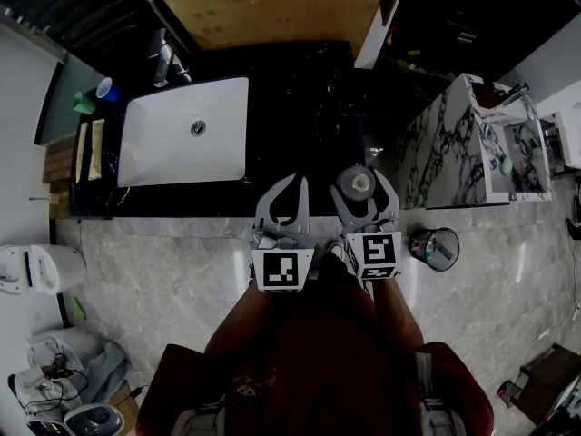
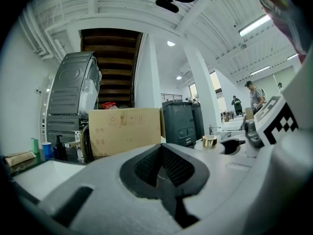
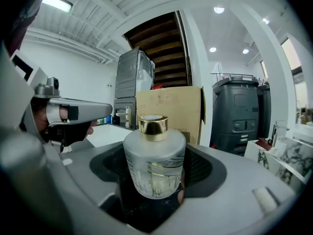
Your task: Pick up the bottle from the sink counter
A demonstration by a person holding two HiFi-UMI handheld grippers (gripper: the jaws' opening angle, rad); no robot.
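Observation:
A frosted glass bottle (image 1: 360, 183) with a gold cap stands upright between the jaws of my right gripper (image 1: 364, 176), at the front edge of the black sink counter (image 1: 309, 107). In the right gripper view the bottle (image 3: 154, 163) fills the gap and both pads press its sides. Whether its base rests on the counter I cannot tell. My left gripper (image 1: 292, 182) hovers just left of it, shut with nothing in it. In the left gripper view its pads (image 2: 164, 151) meet, and the bottle's gold cap (image 2: 209, 141) shows at the right.
A white sink basin (image 1: 186, 130) with a faucet (image 1: 168, 62) is set in the counter to the left. A large cardboard box (image 1: 272, 3) stands at the back. Right of the counter are a marble-patterned unit (image 1: 454, 143) and a small round bin (image 1: 436, 248).

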